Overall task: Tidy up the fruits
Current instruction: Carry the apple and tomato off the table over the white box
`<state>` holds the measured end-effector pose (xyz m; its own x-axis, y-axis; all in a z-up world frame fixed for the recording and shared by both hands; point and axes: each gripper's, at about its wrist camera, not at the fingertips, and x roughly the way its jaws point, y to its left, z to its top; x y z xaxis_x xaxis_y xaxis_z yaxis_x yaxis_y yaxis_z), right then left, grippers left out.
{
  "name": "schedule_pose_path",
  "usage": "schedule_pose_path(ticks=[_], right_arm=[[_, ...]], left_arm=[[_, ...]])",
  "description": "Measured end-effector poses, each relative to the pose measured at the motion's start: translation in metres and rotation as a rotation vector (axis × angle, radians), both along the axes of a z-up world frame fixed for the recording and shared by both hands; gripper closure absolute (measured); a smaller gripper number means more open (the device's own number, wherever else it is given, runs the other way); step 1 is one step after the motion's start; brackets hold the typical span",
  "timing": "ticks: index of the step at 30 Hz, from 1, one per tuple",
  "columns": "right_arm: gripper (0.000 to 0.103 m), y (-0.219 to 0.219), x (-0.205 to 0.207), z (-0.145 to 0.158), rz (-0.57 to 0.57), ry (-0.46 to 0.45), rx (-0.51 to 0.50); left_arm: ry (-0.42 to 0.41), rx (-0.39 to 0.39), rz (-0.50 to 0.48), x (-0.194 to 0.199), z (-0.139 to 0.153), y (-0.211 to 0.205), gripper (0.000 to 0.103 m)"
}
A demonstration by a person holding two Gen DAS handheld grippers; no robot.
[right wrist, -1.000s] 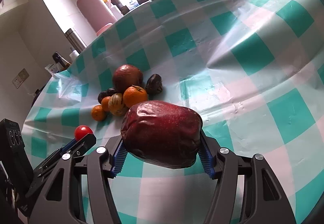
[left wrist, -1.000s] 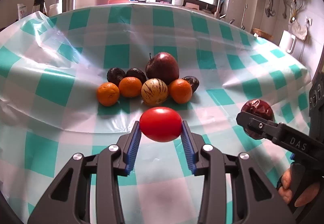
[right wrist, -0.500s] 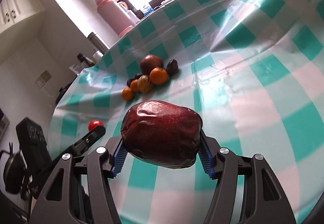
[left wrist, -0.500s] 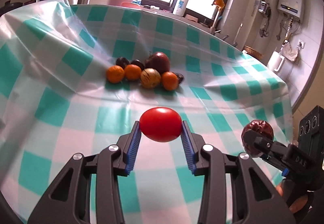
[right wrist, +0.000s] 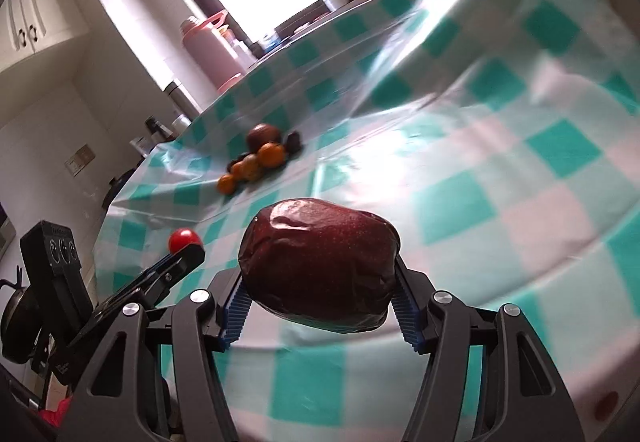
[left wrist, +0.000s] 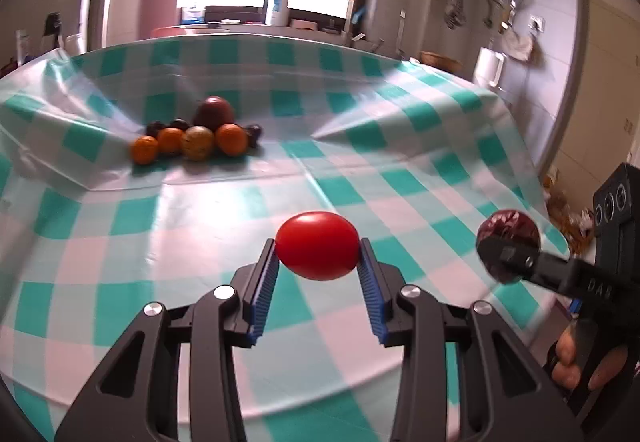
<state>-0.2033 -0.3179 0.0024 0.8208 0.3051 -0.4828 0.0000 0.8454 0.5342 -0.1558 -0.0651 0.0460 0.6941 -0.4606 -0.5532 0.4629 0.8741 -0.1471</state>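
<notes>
Evidently both fruits ride clear above the checked tablecloth [left wrist: 400, 178] for carrying: the left gripper [left wrist: 318, 270] pinches a red tomato [left wrist: 317, 245], the right gripper [right wrist: 318, 306] clamps a dark red apple [right wrist: 318, 266]. Remaining fruit pile [left wrist: 196, 136] sits at eleven o'clock, well apart.

Small glossy red tomato [left wrist: 317, 245] clamped between blue pads, held above the checked surface [left wrist: 224, 202]. Large dark-red apple [right wrist: 318, 268] in wrinkled clear wrap, likewise pinched aloft. Far back on the surface, a tight cluster of fruit [left wrist: 196, 136]: oranges, dark plums, another red apple.
</notes>
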Motion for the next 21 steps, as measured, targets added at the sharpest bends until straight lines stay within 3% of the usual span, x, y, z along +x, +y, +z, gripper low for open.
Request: schedule_pose_path(ticks=[10, 21], right_arm=[[0.043, -0.059, -0.057, -0.016, -0.111, -0.024, 0.000], [0.043, -0.114, -0.130, -0.034, -0.243, -0.066, 0.000]], left_arm=[[-0.043, 0.070, -0.158, -0.039, 0.001, -0.055, 0.063], [-0.129, 0.153, -0.400, -0.095, -0.006, -0.120, 0.063]])
